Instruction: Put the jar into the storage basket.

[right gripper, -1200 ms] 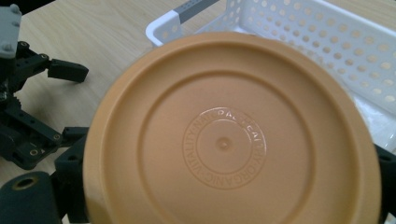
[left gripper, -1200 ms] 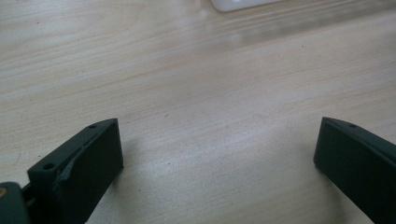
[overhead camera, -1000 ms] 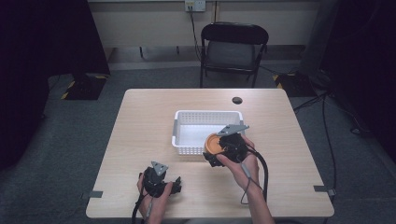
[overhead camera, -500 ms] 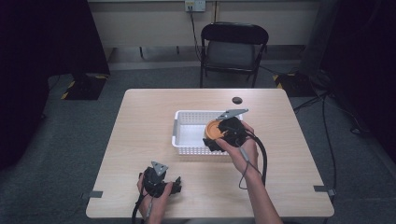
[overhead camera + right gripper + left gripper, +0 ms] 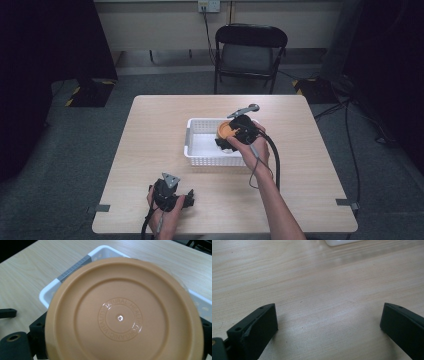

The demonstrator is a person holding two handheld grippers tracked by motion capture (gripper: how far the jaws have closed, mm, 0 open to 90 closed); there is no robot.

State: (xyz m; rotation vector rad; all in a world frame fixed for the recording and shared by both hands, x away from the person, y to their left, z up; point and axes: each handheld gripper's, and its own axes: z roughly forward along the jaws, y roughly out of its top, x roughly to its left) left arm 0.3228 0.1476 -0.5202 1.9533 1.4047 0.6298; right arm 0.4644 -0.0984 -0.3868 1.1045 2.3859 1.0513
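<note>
**Orange lid held over the white basket**

Your wooden surface (image 5: 165, 150) carries a white perforated basket (image 5: 200, 150) near its middle, and behind the surface a black folding chair (image 5: 250, 50) stands on the grey floor. The basket sits with one long side toward you, and a grey strip on its rim shows in the right gripper view (image 5: 75, 266).

Your right claw (image 5: 227, 137) hangs over the basket's right end, and you have it clamped on a round orange lid (image 5: 228, 131). In the right gripper view the lid (image 5: 122, 315) faces the camera flat on, with raised concentric rings and embossed lettering around its centre, and the black jaws press in at its left and right edges. The basket's near corner shows just past the lid's upper edge.

Your left claw (image 5: 187, 198) rests low on the surface at its near edge, well apart from the basket. In the left gripper view its jaws stand wide, with bare wood grain between them and nothing gripped (image 5: 328, 322)
</note>
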